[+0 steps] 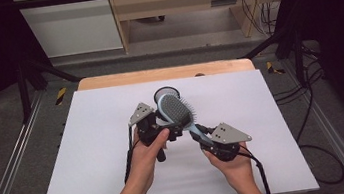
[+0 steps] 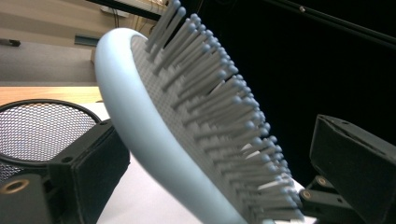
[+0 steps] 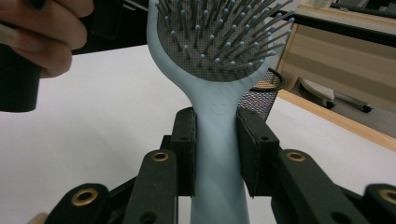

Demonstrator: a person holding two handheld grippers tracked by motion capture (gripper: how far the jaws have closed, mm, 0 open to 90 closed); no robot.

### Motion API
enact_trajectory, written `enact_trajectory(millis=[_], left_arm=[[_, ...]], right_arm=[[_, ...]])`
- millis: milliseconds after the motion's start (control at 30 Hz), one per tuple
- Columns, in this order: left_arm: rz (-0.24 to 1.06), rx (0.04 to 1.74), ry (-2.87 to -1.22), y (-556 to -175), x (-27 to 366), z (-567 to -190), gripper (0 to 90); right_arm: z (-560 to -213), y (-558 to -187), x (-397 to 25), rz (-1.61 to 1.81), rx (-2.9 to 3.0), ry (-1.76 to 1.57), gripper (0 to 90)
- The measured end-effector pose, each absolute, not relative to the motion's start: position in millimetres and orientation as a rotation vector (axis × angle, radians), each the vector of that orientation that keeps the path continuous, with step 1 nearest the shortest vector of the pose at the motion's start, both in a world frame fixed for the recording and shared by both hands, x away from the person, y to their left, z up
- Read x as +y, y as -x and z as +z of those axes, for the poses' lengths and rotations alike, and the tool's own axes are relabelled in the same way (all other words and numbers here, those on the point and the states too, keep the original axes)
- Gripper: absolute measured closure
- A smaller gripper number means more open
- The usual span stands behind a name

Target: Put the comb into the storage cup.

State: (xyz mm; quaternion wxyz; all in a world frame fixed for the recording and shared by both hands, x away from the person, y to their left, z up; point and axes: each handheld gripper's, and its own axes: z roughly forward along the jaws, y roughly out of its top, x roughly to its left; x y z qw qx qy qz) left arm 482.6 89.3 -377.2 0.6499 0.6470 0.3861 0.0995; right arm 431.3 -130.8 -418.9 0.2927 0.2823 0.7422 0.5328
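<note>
The right gripper (image 3: 215, 154) clamped the pale blue hairbrush (image 3: 210, 70) by its handle, head raised above the table (image 1: 91, 153). The left gripper (image 2: 215, 158) stood wide around the head — closing on bristles could twist it loose, short of the mesh cup (image 1: 162, 94) behind.

Pale blue hairbrush (image 1: 178, 112), grey bristles up, raised above the table.

One hairbrush (image 1: 176, 111), one mesh cup (image 1: 163, 94), two claws: left (image 1: 173, 131), right (image 1: 202, 137).
</note>
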Motion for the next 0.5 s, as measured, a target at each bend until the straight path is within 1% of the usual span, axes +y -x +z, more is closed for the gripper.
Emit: enact_trajectory(millis=[167,233,267,500], left_arm=[[0.198,0.899,-1.433,-484.0,90.0,-377.4,6.7],[0.201,0.901,-1.431,-483.7,90.0,-377.3,8.1],[0.204,0.903,-1.428,-483.3,89.9,-377.2,10.2],[0.204,0.913,-1.420,-482.3,90.4,-377.8,13.4]], right_arm=[[-420.8,-430.6,-127.0,1.415,1.990,-0.740,69.4],[-421.3,-430.3,-125.8,1.411,1.995,-0.735,69.4],[-421.7,-430.2,-124.9,1.410,1.999,-0.730,69.4],[-421.9,-430.4,-125.0,1.413,2.002,-0.735,69.5]])
